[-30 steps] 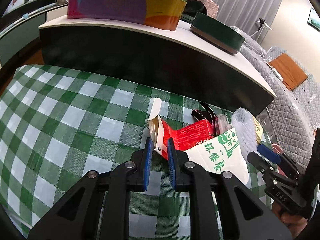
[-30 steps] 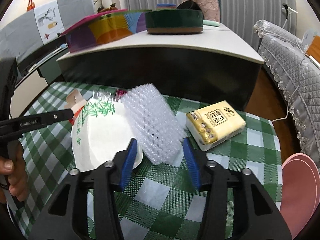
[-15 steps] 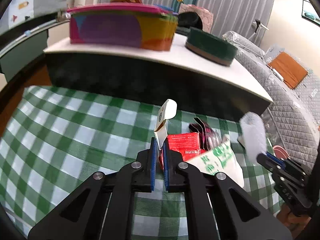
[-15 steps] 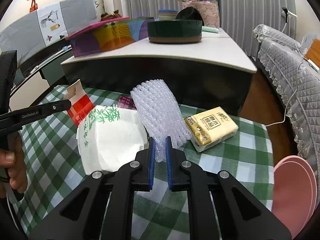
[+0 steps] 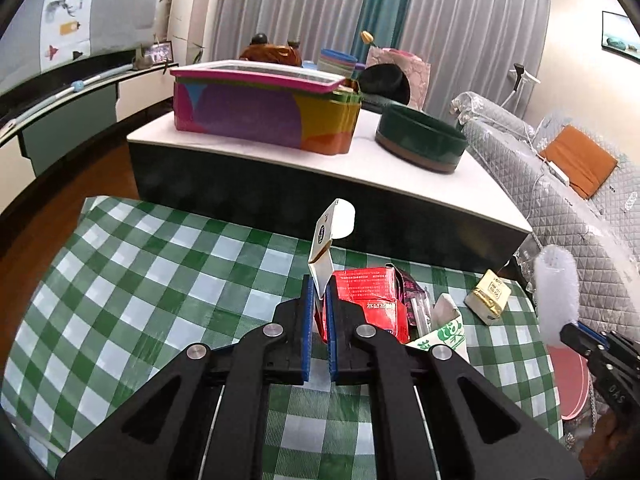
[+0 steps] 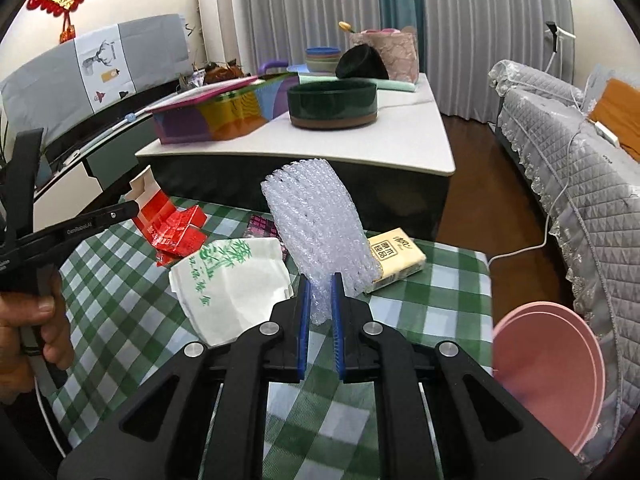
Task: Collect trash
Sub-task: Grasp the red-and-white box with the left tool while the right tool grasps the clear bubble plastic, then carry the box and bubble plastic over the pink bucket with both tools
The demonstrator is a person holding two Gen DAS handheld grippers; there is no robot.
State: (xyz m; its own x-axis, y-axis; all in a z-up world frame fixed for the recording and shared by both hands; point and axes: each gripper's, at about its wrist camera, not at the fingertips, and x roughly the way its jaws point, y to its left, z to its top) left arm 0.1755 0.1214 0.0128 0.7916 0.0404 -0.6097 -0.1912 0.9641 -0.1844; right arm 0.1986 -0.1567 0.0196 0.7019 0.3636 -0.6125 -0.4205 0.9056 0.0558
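Green-checked tablecloth (image 5: 132,280) was half cleared: left gripper (image 5: 319,304) had clamped nearly shut on the red carton's (image 5: 370,300) white flap, and right gripper (image 6: 320,300) had pinched the bubble wrap (image 6: 316,220), both lifted. That left 2 bits I could see, the printed paper bag (image 6: 236,280) and the tissue pack (image 6: 396,254), lying on the cloth.
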